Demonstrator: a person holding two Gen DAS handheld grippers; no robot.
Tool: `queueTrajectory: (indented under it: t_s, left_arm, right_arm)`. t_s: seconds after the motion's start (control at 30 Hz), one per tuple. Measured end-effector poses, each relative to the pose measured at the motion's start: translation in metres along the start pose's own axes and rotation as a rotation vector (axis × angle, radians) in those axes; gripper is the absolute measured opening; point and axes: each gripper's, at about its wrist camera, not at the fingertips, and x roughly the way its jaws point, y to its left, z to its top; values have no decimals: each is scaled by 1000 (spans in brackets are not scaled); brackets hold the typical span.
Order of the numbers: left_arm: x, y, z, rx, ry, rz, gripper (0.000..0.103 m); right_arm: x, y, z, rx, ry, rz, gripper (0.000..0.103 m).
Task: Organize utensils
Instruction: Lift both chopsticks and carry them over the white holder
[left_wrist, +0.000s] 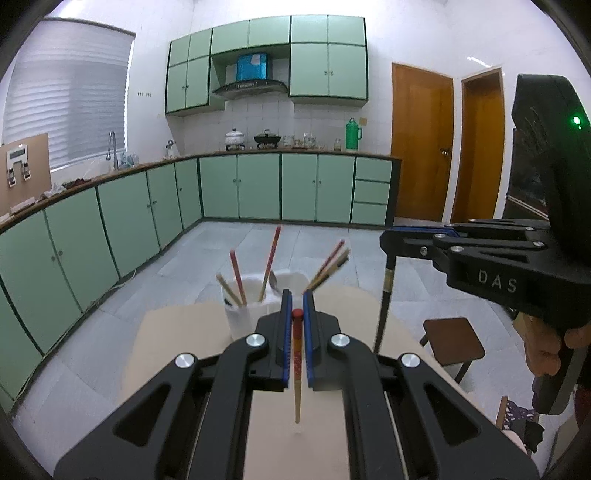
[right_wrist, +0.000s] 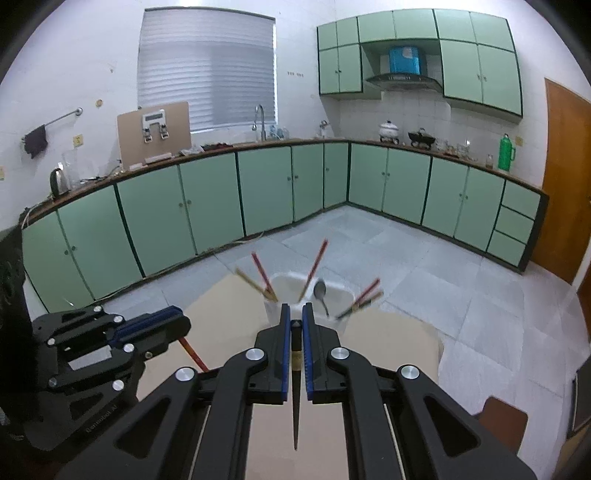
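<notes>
My left gripper (left_wrist: 296, 301) is shut on a red-topped wooden chopstick (left_wrist: 296, 354) that hangs tip down above the tan table (left_wrist: 177, 343). My right gripper (right_wrist: 294, 314) is shut on a black chopstick (right_wrist: 295, 402), also held tip down; it shows in the left wrist view (left_wrist: 384, 295) at the right. A white utensil holder (right_wrist: 284, 284) stands at the table's far edge, just beyond both grippers, with several chopsticks (right_wrist: 314, 269) and a metal spoon (right_wrist: 320, 293) leaning in it. It also shows in the left wrist view (left_wrist: 243, 314).
A brown stool (left_wrist: 452, 341) stands right of the table. Green cabinets (right_wrist: 207, 206) and a counter run along the far walls across a tiled floor. Wooden doors (left_wrist: 421, 144) are at the right.
</notes>
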Motion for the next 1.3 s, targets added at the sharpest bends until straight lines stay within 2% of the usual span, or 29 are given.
queueTrajectory:
  t_s: [0.37, 0.63, 0.9, 1.1, 1.3]
  left_arm:
    - [26, 8, 80, 13, -144, 36, 5]
    - [62, 14, 123, 15, -212, 78, 5]
    - [118, 23, 127, -20, -194, 98, 5]
    - [151, 37, 110, -44, -133, 104, 5]
    - [170, 49, 91, -54, -75, 101, 5]
  right_arm:
    - [17, -17, 76, 29, -134, -21, 6]
    - [38, -39, 112, 74, -214, -39, 6]
    - [81, -44, 116, 60, -240, -81, 6]
    - [122, -51, 93, 98, -187, -86, 6]
    - [142, -57, 70, 112, -136, -97, 6]
